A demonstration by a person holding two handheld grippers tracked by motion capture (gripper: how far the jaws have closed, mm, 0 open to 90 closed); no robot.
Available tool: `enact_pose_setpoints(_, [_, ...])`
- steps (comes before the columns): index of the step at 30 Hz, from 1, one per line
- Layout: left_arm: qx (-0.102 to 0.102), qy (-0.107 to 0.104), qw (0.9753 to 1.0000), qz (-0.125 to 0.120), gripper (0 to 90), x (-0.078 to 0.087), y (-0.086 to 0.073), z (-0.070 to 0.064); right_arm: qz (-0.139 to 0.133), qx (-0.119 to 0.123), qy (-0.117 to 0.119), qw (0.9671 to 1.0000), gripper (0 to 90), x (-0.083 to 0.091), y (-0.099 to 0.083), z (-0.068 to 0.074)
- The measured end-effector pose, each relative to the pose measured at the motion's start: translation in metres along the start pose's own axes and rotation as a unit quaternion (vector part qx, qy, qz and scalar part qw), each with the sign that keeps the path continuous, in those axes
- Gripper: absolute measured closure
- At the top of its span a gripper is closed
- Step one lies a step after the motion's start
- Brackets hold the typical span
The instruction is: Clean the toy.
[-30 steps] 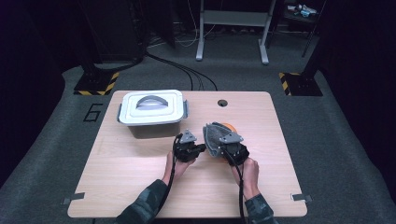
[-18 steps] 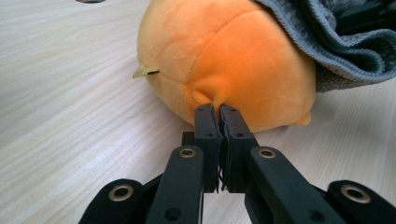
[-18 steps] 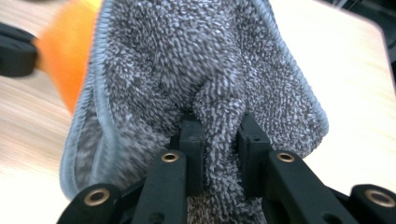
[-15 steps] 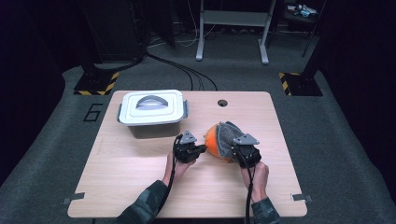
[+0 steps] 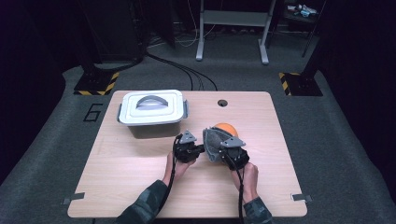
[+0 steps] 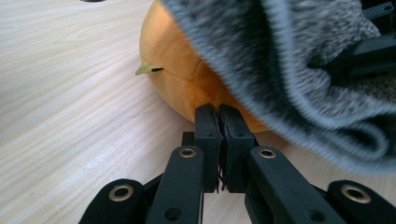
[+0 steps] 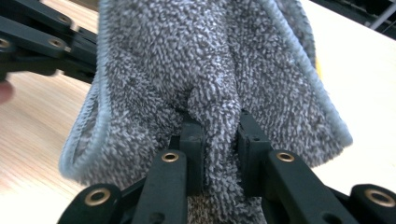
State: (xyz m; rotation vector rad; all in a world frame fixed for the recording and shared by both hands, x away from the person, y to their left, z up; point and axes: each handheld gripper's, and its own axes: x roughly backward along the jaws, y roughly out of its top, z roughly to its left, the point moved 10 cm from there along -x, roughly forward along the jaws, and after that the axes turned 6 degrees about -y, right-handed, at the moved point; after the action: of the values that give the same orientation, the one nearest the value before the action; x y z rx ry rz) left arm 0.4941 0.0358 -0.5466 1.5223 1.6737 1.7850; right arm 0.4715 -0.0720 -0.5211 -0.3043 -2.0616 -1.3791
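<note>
Grey cloth [image 7: 210,93] pinched, right hand-held gripper [image 7: 215,135] raised

grey cloth [image 5: 214,141] draped over orange ball [image 5: 225,128]

This is a lab or recording studio, not a home. A lone wooden surface [image 5: 140,186] stands on grey carpet [image 5: 42,158] marked with a "6" [image 5: 93,112]. Around it the room is dark. Black-and-yellow hazard-striped bases [image 5: 95,86] sit at the left and right, black cables [image 5: 182,70] run across the floor, and a grey metal stand [image 5: 232,28] rises at the back.
</note>
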Motion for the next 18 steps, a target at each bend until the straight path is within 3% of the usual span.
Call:
enact_pose_setpoints(7, [0.007, 0.001, 1.0000, 0.006, 86.7, -0.001, -0.006, 0.009, 0.031, -0.041, -0.029, 0.9983, 75.8, -0.010, -0.026, -0.037])
enact_pose_setpoints(10, [0.007, -0.001, 1.0000, 0.004, 86.7, -0.001, -0.005, 0.006, 0.043, -0.052, -0.027, 0.9974, 75.6, -0.014, -0.033, -0.047])
enact_pose_setpoints(12, [0.014, -0.004, 0.9999, 0.002, 86.7, -0.002, -0.005, 0.004, 0.038, -0.055, -0.023, 0.9975, 75.6, -0.009, -0.028, -0.047])
enact_pose_setpoints(14, [0.017, -0.006, 0.9998, 0.003, 86.7, -0.002, -0.005, 0.004, 0.014, -0.047, -0.021, 0.9986, 75.5, 0.001, -0.015, -0.042])
enact_pose_setpoints(18, [0.013, -0.006, 0.9999, -0.003, 86.7, -0.003, -0.001, 0.001, -0.014, -0.016, 0.004, 0.9998, 75.5, 0.015, 0.008, -0.014])
